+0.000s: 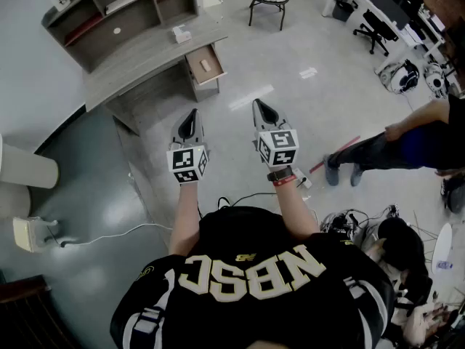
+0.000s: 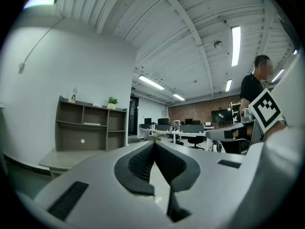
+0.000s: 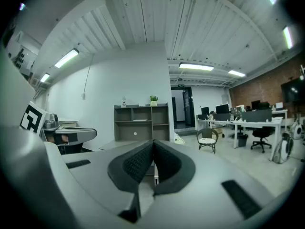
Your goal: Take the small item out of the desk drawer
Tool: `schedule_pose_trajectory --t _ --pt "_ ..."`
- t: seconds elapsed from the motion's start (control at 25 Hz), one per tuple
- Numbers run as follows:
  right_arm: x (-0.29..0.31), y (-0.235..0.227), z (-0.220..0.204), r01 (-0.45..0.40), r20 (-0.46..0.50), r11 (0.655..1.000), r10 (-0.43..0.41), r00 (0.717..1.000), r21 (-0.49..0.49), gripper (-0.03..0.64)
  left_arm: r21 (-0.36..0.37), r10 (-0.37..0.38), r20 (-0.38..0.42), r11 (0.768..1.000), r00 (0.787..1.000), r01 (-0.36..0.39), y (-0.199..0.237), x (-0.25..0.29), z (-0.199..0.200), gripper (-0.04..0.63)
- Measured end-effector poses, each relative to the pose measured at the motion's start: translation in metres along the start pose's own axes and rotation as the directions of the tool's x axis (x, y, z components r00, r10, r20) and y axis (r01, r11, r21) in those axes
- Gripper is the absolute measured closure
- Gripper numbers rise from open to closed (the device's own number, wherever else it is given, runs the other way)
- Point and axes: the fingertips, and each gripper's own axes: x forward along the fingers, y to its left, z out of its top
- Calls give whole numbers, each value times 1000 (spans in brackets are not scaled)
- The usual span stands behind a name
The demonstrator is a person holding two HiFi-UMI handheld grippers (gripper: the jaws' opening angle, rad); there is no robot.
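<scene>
The desk (image 1: 149,49) sat up around 11 o'clock in the head view. Its drawer (image 1: 196,70) was pulled open, and the small item (image 1: 205,65), a pale little thing, lay inside it. Nothing was touching it.

The left gripper (image 1: 192,113) hung in the air well short of the drawer, which was roughly at 12 o'clock from its tip. Its own view showed the jaws clenched tip to tip, with nothing between the pads (image 2: 141,162).

The right gripper (image 1: 259,106) was level with it at 3 o'clock, also fully closed on nothing, pads (image 3: 137,162) pressed together. It was over bare floor, and the drawer was off at about 11 o'clock from it.

Another person (image 1: 407,145) stood way out at 3 o'clock.
</scene>
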Motion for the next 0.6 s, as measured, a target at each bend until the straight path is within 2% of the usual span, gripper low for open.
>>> schedule_pose_trajectory --t 0.4,0.6 --pt "40 48 -1 -38 -11 999 38 999 -13 611 -31 6 6 1000 1000 -5 49 -1 -4 583" --pt "55 56 -12 -48 -21 999 48 999 6 611 -54 17 -16 998 1000 -18 65 4 -15 581"
